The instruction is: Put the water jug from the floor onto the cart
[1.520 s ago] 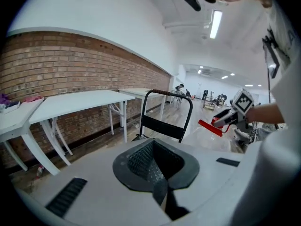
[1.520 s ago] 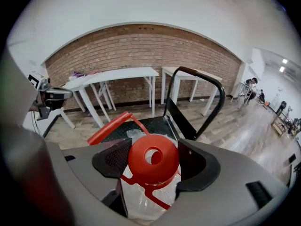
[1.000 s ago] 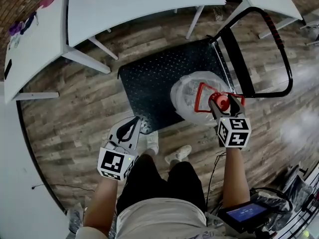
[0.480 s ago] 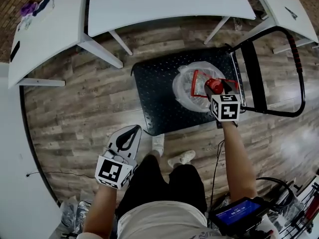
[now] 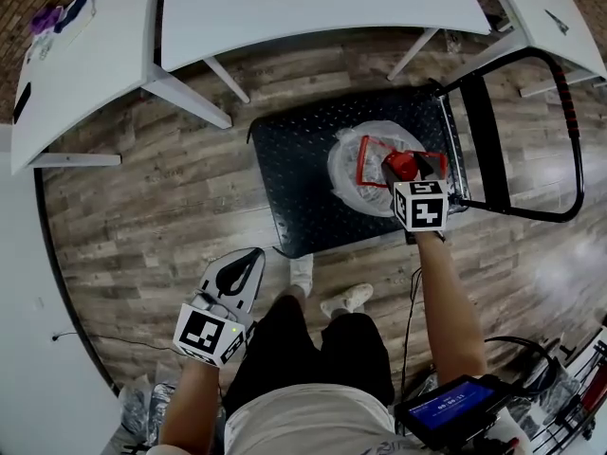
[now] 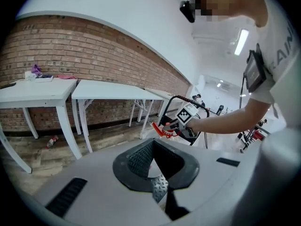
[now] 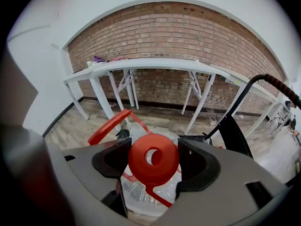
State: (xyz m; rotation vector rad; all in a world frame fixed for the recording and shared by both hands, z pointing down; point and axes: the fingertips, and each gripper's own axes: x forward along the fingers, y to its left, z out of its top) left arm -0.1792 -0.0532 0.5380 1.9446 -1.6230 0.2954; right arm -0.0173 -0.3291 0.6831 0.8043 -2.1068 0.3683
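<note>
Water jug (image 5: 353, 171): my right gripper (image 5: 414, 167) pinches its red cap (image 7: 153, 158), and the body seems to rest on the cart (image 5: 294, 188) deck. I judge it heavy, thin-walled and slippery, so the neck or handle (image 7: 106, 126) is the firm hold. My left gripper (image 5: 242, 271) is pressed together, empty.

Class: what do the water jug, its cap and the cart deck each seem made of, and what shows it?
Water jug: clear glossy plastic, see-through with glints. Cap: smooth opaque red plastic. Cart deck: black, matte, studded all over; metal or hard plastic, unclear.
</note>
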